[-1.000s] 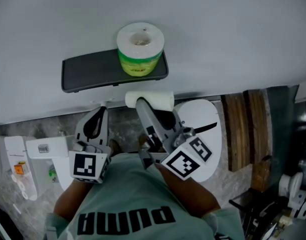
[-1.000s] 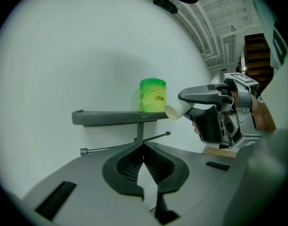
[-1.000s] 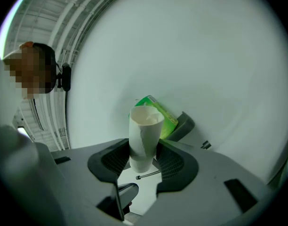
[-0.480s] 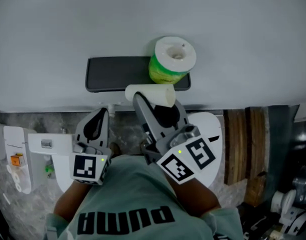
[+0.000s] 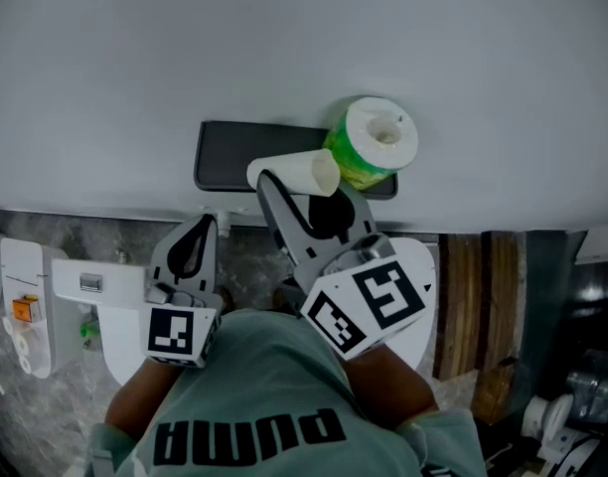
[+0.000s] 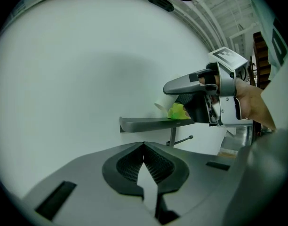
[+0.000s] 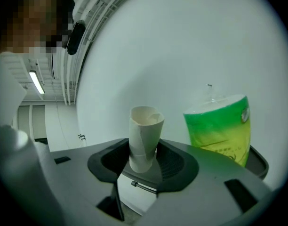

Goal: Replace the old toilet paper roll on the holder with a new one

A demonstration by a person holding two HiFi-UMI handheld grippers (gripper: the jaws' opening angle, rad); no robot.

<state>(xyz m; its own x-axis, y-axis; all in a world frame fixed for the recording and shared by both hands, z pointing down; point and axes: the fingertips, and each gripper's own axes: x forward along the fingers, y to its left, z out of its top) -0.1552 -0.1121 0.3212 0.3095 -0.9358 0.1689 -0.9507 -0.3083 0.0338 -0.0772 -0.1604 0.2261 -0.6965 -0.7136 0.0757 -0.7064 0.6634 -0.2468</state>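
Observation:
A squashed, empty cardboard tube [image 5: 295, 172] stands upright between the pads of my right gripper [image 5: 309, 191], which is shut on it. In the right gripper view the tube [image 7: 144, 138] rises from the jaws, just left of the new roll in green wrapping [image 7: 219, 126]. That new roll [image 5: 379, 145] stands on end at the right end of a dark wall shelf [image 5: 234, 157]. The bare holder rod [image 6: 181, 140] sticks out under the shelf [image 6: 144, 123]. My left gripper [image 5: 192, 241] hangs lower left, its pads [image 6: 134, 161] together with nothing between them.
A plain white wall [image 5: 284, 48] backs the shelf. Below are a white toilet lid [image 5: 415, 266], a white box unit [image 5: 85, 286] at the left and wooden slats [image 5: 473, 296] at the right.
My right gripper has risen toward the shelf with the tube and rolled, so the tube now points up and right. The left gripper has shifted only slightly.

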